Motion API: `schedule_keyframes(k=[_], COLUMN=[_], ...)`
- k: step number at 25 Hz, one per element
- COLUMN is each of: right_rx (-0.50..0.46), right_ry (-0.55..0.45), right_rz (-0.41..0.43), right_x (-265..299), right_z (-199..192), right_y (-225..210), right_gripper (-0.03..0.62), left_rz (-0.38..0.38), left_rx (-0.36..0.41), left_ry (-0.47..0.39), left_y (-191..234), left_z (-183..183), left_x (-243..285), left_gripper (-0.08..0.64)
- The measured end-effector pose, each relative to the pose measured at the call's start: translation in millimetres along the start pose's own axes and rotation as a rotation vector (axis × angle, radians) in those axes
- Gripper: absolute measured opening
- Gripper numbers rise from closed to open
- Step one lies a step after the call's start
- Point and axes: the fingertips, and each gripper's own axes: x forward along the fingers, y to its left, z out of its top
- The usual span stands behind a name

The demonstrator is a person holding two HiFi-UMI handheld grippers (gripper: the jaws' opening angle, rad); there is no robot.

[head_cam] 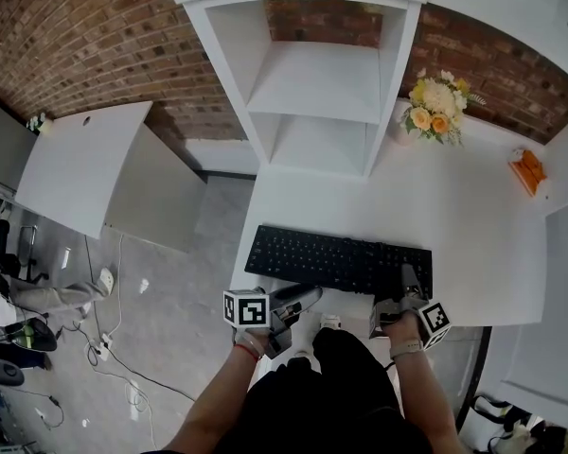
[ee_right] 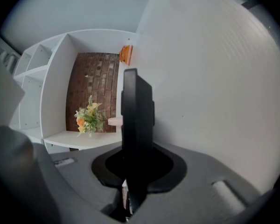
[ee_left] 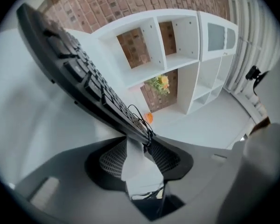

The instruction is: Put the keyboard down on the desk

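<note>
A black keyboard (head_cam: 336,258) lies flat along the front edge of the white desk (head_cam: 464,216). My right gripper (head_cam: 407,287) is shut on its right end; in the right gripper view the keyboard (ee_right: 136,111) runs edge-on between the jaws of the right gripper (ee_right: 135,160). My left gripper (head_cam: 301,300) sits at the keyboard's front left, just off its edge. In the left gripper view the keyboard (ee_left: 84,78) slants across beyond the tips of the left gripper (ee_left: 139,146), whose jaws stand apart with bare white desk showing between them. A thin black cable (ee_left: 137,118) loops at the keyboard's near end.
A white shelf unit (head_cam: 317,83) stands at the back of the desk. A vase of flowers (head_cam: 437,104) and a small orange object (head_cam: 527,170) are at the back right. A white cabinet (head_cam: 80,164) and floor cables (head_cam: 104,334) lie to the left.
</note>
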Motion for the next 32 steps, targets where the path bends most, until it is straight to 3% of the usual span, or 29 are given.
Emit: schedule_keyframes(k=[3,5,9,13,19,30,32], right_rx=[-0.002,-0.014,-0.026,-0.082,-0.181,-0.637,-0.716], right_ry=[0.005,0.006,0.021,0.099,0.312,0.833,0.910], right_rz=[0.013,0.000,0.032,0.080,0.104,0.161,0.128], right_x=[1.1,1.2,-0.3,1.7,-5.0,-43.3,-52.5], right_z=[1.8,5.0,-6.4,-12.0,-25.4,-67.4,-75.0], right_y=[-1.8,-7.5,16.5,23.5,26.9,25.1,16.7], right_gripper=[0.063,0.063,0.072,0.166,0.235,0.272,0.272], left_rz=[0.108,0.169,0.189,0.206,0.195,0.167,0.170], left_rx=[0.114,0.175,0.186,0.169,0.128,0.100,0.079], left_ry=[0.029,0.039,0.036,0.036,0.011,-0.029,-0.023], left_y=[7.2,10.2,8.7,12.7,13.6,9.6,11.6], left_z=[-2.2,-2.9,-5.8,-9.5,-10.0,-3.4,-6.8], left_x=[-1.1,-0.7,1.5,1.9,2.7,2.3,3.8], left_gripper=[0.084,0.081,0.029,0.029,0.028,0.025,0.021])
